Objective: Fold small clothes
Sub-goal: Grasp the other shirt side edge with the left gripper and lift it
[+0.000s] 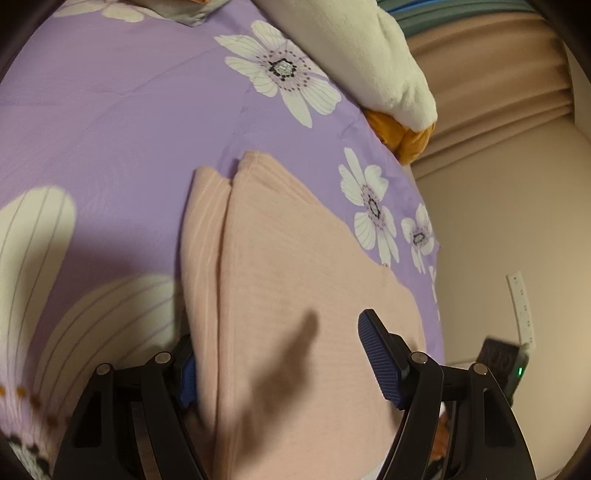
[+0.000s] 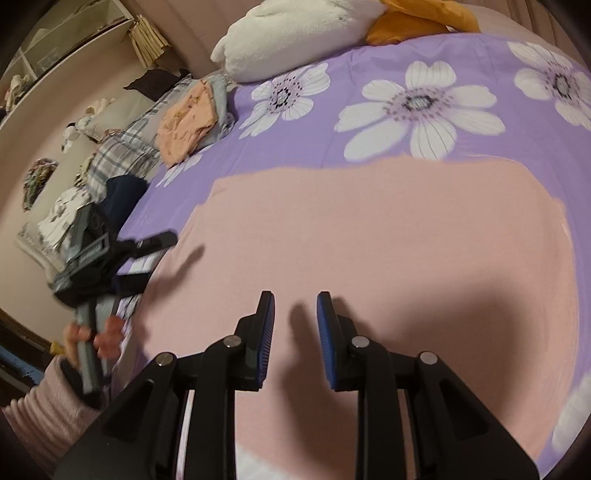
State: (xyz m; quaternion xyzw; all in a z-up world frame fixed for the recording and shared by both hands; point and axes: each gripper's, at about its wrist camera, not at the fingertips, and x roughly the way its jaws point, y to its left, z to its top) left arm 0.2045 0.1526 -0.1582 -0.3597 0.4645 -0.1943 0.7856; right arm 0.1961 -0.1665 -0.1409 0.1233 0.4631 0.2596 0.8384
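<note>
A pale pink garment [image 1: 295, 266] lies on the purple flowered bedspread [image 1: 110, 122], with a folded layer along its left side. My left gripper [image 1: 284, 365] is open; its fingers stand either side of the garment's near part, the left finger partly hidden behind the fabric edge. In the right wrist view the same pink garment [image 2: 369, 236] spreads flat and wide. My right gripper [image 2: 295, 332] hovers just above it with jaws a small gap apart, holding nothing. The left gripper [image 2: 122, 254] shows at that view's left edge of the garment.
A white and orange plush toy [image 1: 354, 48] lies at the bed's far side, also in the right wrist view [image 2: 295, 33]. A pile of folded clothes [image 2: 188, 118] and plaid fabric [image 2: 122, 147] sit at the left. The bed edge [image 1: 436, 295] drops off at right.
</note>
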